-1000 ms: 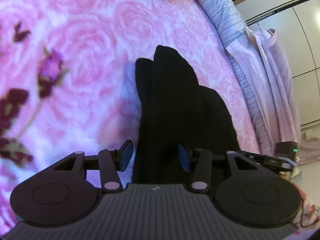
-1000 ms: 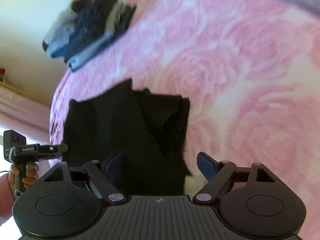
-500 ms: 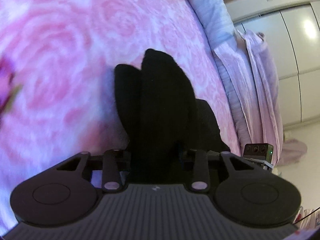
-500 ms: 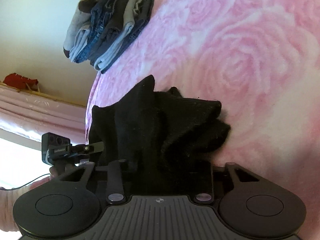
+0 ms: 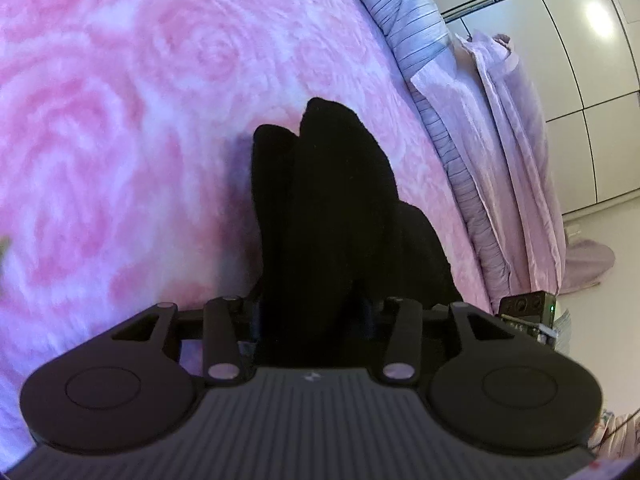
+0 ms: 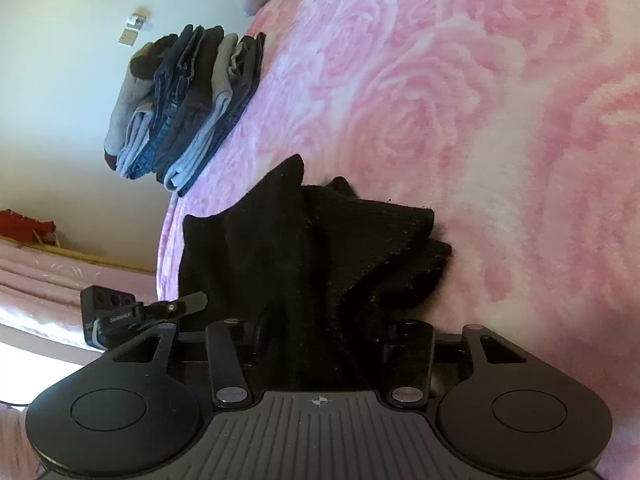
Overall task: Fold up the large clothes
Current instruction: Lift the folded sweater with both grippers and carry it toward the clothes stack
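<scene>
A bed covered by a pink rose-patterned blanket (image 5: 120,128) fills most of both views. Along its edge lie a grey striped sheet (image 5: 404,20) and a pale pink quilt (image 5: 508,128) hanging toward a light floor (image 5: 600,240). White wardrobe doors (image 5: 592,60) reflect a bright light. A plain cream wall (image 6: 60,80) carries small fittings, possibly switch plates (image 6: 134,26).

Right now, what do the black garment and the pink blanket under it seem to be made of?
Black garment: probably a thick knit or fleece, matte; its edges look fuzzy with small lint specks. Pink blanket: likely plush fleece, soft and slightly shiny; the rose pattern shows a short, brushed pile.
</scene>
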The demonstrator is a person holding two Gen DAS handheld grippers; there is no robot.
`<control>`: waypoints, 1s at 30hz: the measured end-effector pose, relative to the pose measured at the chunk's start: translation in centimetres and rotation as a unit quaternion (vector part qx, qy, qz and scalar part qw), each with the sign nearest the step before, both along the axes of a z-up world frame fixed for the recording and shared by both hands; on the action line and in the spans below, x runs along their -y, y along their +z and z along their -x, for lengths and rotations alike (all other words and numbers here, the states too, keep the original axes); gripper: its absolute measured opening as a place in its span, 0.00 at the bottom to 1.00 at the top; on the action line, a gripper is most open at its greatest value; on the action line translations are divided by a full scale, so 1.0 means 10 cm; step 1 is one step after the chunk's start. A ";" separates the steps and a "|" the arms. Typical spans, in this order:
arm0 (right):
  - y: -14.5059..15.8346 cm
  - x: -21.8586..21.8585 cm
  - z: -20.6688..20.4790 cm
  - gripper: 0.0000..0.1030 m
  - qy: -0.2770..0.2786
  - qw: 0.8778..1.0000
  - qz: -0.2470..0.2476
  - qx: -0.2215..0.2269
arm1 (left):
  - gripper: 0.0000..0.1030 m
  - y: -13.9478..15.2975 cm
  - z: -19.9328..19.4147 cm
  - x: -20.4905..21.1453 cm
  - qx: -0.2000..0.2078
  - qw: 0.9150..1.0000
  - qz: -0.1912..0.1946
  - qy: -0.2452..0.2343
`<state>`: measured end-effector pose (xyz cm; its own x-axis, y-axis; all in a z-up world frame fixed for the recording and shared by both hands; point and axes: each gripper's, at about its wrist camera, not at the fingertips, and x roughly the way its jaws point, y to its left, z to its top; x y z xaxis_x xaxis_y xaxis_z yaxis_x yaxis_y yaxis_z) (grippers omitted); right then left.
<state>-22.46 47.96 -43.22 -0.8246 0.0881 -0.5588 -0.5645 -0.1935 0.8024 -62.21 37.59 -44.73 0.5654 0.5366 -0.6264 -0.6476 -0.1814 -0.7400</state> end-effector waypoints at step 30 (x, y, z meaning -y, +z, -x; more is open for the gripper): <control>2.79 0.98 1.01 0.14 -0.032 0.989 -0.144 -0.009 | 0.18 3.06 0.45 0.88 -0.119 0.985 -0.117 0.046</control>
